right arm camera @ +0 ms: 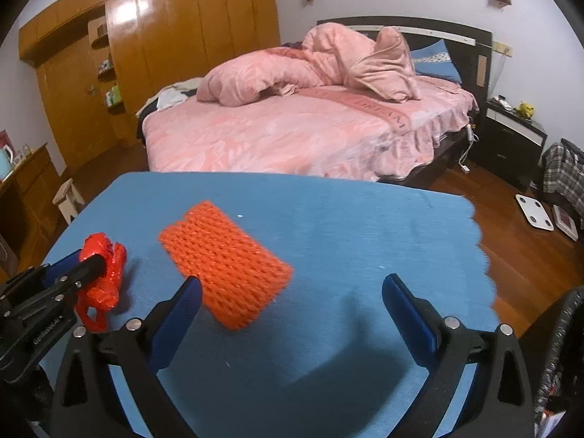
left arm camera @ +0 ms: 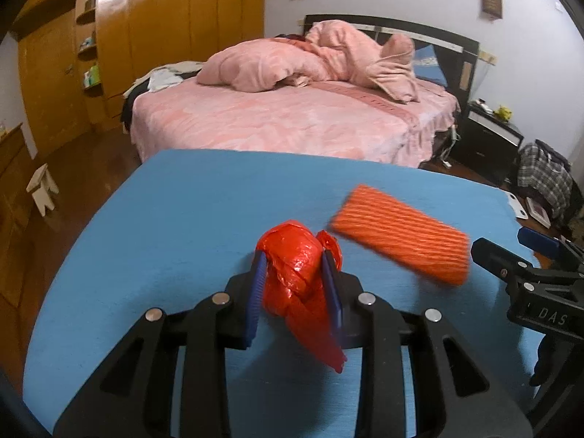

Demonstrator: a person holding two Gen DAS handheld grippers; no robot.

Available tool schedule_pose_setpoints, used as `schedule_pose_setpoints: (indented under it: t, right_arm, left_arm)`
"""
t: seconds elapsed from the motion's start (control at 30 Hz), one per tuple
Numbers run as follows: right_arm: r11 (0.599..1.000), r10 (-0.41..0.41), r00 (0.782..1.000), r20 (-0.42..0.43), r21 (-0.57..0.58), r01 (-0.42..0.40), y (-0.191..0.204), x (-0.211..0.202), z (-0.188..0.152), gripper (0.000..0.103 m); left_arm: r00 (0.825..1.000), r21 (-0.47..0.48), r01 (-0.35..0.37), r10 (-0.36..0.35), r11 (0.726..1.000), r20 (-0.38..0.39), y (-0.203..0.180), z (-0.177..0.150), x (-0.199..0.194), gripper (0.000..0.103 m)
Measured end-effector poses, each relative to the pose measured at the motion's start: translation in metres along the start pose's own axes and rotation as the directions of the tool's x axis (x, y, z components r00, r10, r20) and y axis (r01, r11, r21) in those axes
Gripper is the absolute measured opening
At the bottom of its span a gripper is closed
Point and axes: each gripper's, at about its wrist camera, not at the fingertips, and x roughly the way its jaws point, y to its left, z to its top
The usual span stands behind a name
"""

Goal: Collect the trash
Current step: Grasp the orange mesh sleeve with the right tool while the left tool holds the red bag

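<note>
A crumpled red plastic bag (left arm camera: 292, 273) sits on the blue-covered table (left arm camera: 175, 219), and my left gripper (left arm camera: 294, 273) is shut on it, blue pads pressing both sides. To its right lies an orange foam net sleeve (left arm camera: 401, 235), flat on the cloth. In the right wrist view my right gripper (right arm camera: 292, 284) stands wide open just above the table (right arm camera: 365, 226), with the orange net (right arm camera: 226, 266) lying just ahead of its left finger and touching neither pad. The left gripper (right arm camera: 87, 261) with the red bag (right arm camera: 104, 273) shows at the far left there. The right gripper (left arm camera: 502, 241) enters the left wrist view from the right.
Beyond the table stands a bed with pink covers (right arm camera: 292, 131). A wooden wardrobe (right arm camera: 164, 36) fills the back left, with a small white stool (right arm camera: 67, 199) on the floor. A black nightstand (right arm camera: 514, 135) and a white scale (right arm camera: 536, 213) lie right. A dark bag edge (right arm camera: 562, 346) sits at lower right.
</note>
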Motion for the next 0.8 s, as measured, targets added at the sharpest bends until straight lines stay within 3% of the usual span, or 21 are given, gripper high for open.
schedule_pose_setpoints:
  t: [0.17, 0.27, 0.37, 0.43, 0.57, 0.63, 0.8]
  right_arm:
    - [1.0, 0.016, 0.999, -0.035, -0.015, -0.016, 0.01, 0.016, 0.005, 0.096]
    - [0.999, 0.022, 0.998, -0.057, -0.034, -0.024, 0.015, 0.024, 0.004, 0.09]
    - [0.998, 0.036, 0.995, -0.088, -0.041, -0.04, 0.018, 0.031, 0.001, 0.079]
    - [0.997, 0.057, 0.992, -0.11, -0.043, -0.062, 0.02, 0.035, 0.0, 0.064]
    - [0.994, 0.085, 0.99, -0.11, -0.06, -0.092, 0.026, 0.034, -0.002, 0.048]
    - [0.993, 0.093, 0.99, -0.105, -0.064, -0.1, 0.028, 0.034, -0.003, 0.034]
    - [0.993, 0.104, 0.99, -0.099, -0.05, -0.109, 0.028, 0.029, -0.006, 0.022]
  left_arm:
    - [1.0, -0.026, 0.011, -0.012, 1.0, -0.023, 0.012, -0.001, 0.008, 0.029]
    - [1.0, -0.013, 0.012, -0.013, 1.0, -0.029, 0.011, -0.003, 0.009, 0.029]
    - [0.999, -0.016, 0.016, -0.017, 1.0, -0.036, 0.01, -0.003, 0.011, 0.03]
    - [0.999, -0.019, 0.019, -0.02, 1.0, -0.037, 0.011, -0.002, 0.012, 0.03]
    - [0.999, -0.019, 0.022, -0.023, 1.0, -0.046, 0.011, -0.003, 0.013, 0.03]
    - [0.999, -0.016, 0.021, -0.021, 1.0, -0.048, 0.011, -0.003, 0.013, 0.03]
    - [0.999, -0.015, 0.021, -0.022, 1.0, -0.05, 0.011, -0.002, 0.014, 0.03]
